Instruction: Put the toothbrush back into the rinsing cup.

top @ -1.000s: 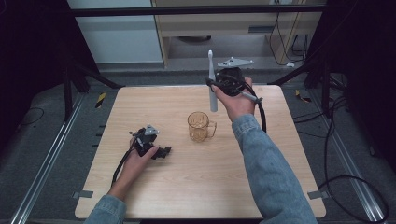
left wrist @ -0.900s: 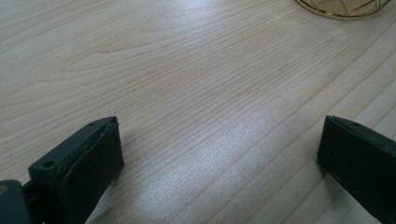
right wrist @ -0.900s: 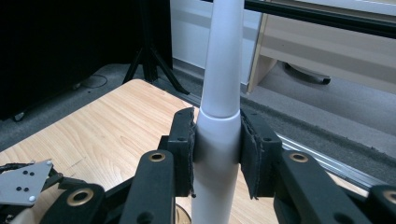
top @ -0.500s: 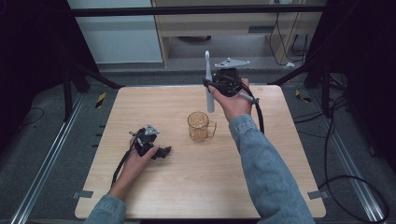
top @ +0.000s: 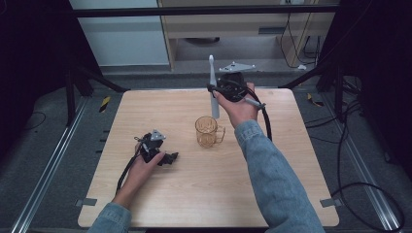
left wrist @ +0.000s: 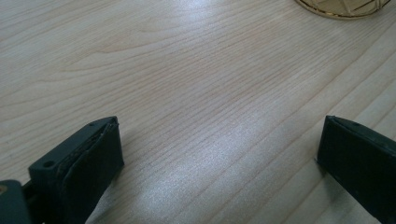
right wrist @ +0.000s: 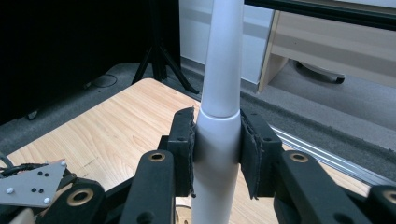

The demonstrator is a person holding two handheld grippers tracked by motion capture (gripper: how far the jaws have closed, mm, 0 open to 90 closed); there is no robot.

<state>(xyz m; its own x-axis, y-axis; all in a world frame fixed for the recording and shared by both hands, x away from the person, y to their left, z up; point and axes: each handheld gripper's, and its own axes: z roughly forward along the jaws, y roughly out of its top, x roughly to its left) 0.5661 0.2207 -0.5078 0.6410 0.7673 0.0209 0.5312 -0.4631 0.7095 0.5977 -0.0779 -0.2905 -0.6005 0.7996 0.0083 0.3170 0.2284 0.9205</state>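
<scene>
Right hand-held gripper (top: 214, 89) — toothbrush (top: 213, 80) upright between jaws

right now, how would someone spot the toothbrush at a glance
Find the wooden table, then the right gripper raised over its far edge. The toothbrush is the white stick clamped upright in its jaws, above and behind the amber cup.

Blue denim sleeves (top: 272, 170) on both arms. Black tools: left tool (top: 167, 158), right tool (right wrist: 217, 154), each w/ grey three-cornered plate, black cable trailing. Brass-ringed pivot holes on right tool's arms; worn black pads (right wrist: 186, 149).
</scene>
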